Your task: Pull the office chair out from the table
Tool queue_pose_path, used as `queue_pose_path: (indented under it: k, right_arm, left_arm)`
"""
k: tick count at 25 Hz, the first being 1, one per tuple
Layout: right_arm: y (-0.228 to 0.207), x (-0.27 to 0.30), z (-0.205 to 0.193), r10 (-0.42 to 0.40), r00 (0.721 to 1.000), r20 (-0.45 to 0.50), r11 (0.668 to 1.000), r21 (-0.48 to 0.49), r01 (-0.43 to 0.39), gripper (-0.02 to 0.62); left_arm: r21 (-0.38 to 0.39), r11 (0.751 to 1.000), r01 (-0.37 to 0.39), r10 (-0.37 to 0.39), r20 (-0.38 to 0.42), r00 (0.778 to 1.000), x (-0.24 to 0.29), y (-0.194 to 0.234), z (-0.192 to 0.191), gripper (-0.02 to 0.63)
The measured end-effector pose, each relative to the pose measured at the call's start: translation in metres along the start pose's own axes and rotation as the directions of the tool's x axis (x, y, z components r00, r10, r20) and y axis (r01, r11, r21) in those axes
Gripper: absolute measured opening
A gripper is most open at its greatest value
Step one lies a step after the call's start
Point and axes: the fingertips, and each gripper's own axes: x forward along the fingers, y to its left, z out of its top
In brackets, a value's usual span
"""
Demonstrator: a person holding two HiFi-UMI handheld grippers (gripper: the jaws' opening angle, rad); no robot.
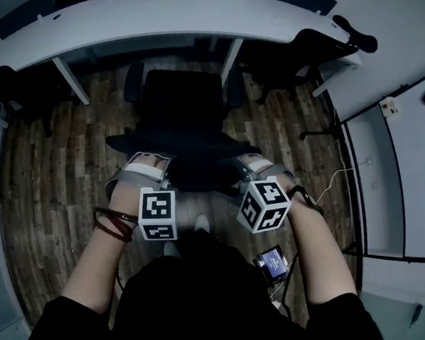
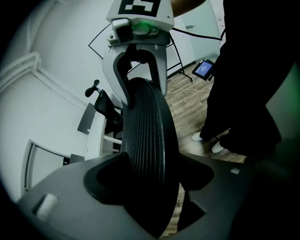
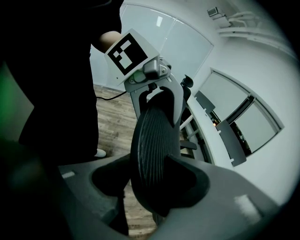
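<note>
The chair (image 1: pixel 183 108) stands on the wooden floor (image 1: pixel 48 183) in front of the white bench (image 1: pixel 166 19). The front of its seat is close to the bench's near edge, and its back is turned to the person. The top edge of the mesh backrest (image 1: pixel 197 168) is clamped from both sides. The left hand-held gripper (image 2: pixel 154 176) is closed on its left part and the right hand-held gripper (image 3: pixel 152 183) on its right part, with the mesh pinched between each pair of jaws. This paired hold is judged to be meant to keep the chair from swivelling while it is drawn back. The chair faces the bench. The backrest's long top edge runs left to right, roughly parallel to the bench's edge, so the pull would be square to it.
</note>
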Motion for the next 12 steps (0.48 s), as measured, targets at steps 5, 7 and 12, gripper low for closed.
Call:
queue_pose_path:
  k: [5, 7, 12]
  right_arm:
    - [0.015, -0.004, 0.009, -0.023, 1.0, -0.012, 1.0, 0.008, 0.023, 0.233]
    - [0.022, -0.006, 0.012, -0.027, 1.0, -0.009, 1.0, 0.014, 0.027, 0.233]
    - [0.036, -0.018, 0.014, -0.096, 0.995, 0.04, 0.995, 0.025, 0.095, 0.233]
  left_arm:
    - [0.03, 0.999, -0.019, 0.019, 0.015, 1.0, -0.011, -0.015, 0.002, 0.336]
    - [0.03, 1.0, -0.007, 0.007, 0.021, 1.0, -0.014, -0.022, 0.004, 0.336]
    - [0.027, 0.999, 0.03, -0.03, 0.02, 0.999, -0.021, -0.034, 0.016, 0.34]
